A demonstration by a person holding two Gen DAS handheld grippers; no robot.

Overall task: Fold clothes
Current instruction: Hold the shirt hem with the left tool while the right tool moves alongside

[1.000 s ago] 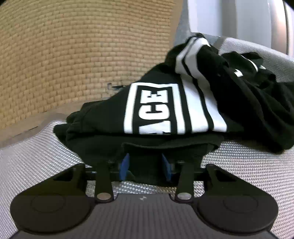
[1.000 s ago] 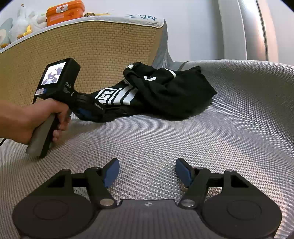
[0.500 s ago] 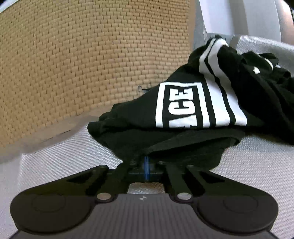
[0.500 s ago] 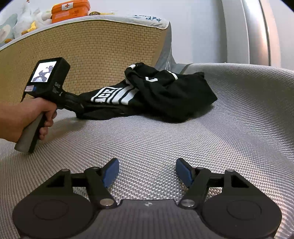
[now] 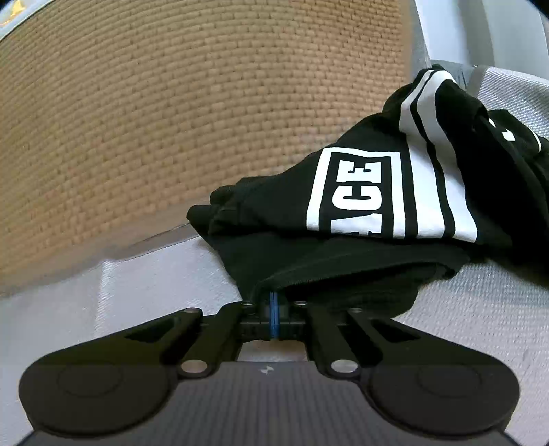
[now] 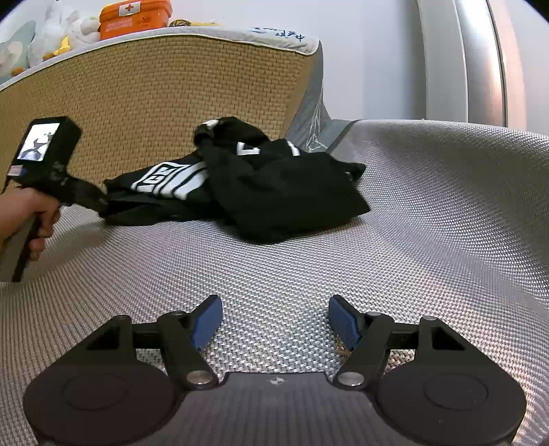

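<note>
Grey woven-mesh cushion (image 6: 429, 223) bears the crumpled black white-striped garment (image 5: 360, 192); left gripper (image 5: 273, 310), just closed, pinches its hem, ready for spreading; right gripper (image 6: 274, 319) waits spread, empty.

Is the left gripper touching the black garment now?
Touching. In the left wrist view the left gripper is shut on the edge of the black garment, with cloth draped over its fingers.

Black garment (image 5: 360, 240), just ahead of left gripper (image 5: 273, 308): white panel reads "ACE", partly hidden. Orange box (image 6: 135, 17), far beyond right gripper (image 6: 274, 320): red cross sign.
</note>
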